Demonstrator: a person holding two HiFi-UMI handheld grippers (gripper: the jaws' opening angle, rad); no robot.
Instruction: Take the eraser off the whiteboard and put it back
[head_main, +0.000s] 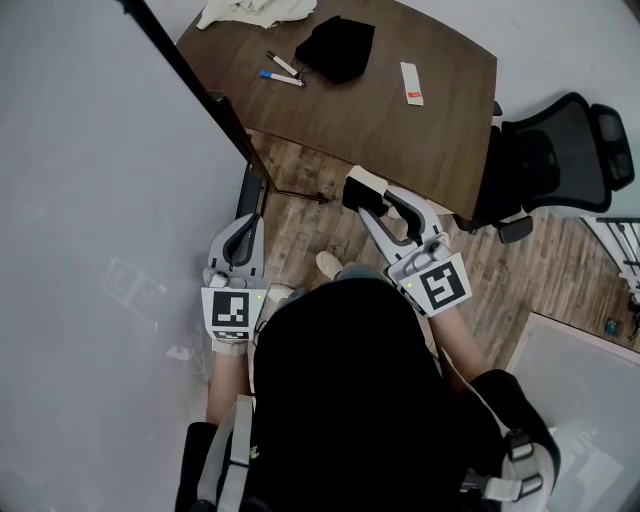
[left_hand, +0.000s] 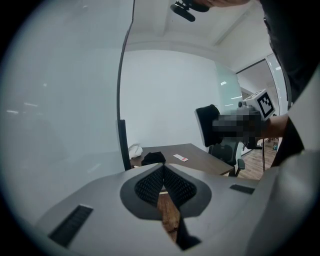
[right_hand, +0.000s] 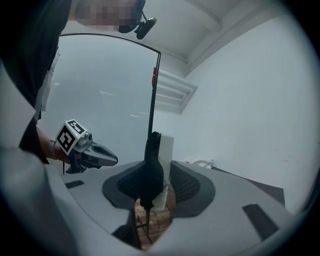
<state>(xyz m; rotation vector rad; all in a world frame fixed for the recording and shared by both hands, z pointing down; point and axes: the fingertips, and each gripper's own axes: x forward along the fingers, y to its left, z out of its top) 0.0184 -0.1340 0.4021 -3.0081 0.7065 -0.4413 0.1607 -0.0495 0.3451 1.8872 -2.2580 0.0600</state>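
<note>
The eraser (head_main: 363, 190), a white block with black felt, is clamped in my right gripper (head_main: 372, 205), in the air to the right of the whiteboard (head_main: 90, 200). In the right gripper view the eraser (right_hand: 159, 165) stands upright between the pads, felt side on the left, away from the whiteboard (right_hand: 100, 90). My left gripper (head_main: 244, 228) hovers close to the board's black frame edge (head_main: 235, 135), shut and holding nothing. In the left gripper view its pads (left_hand: 150, 182) meet at the tip, with the whiteboard (left_hand: 60, 100) at the left.
A brown table (head_main: 440, 120) beyond the board carries two markers (head_main: 282, 70), a black cloth (head_main: 338, 47), a white cloth (head_main: 250, 12) and a small red-and-white card (head_main: 411, 83). A black office chair (head_main: 560, 160) stands at the right on the wooden floor (head_main: 300, 220).
</note>
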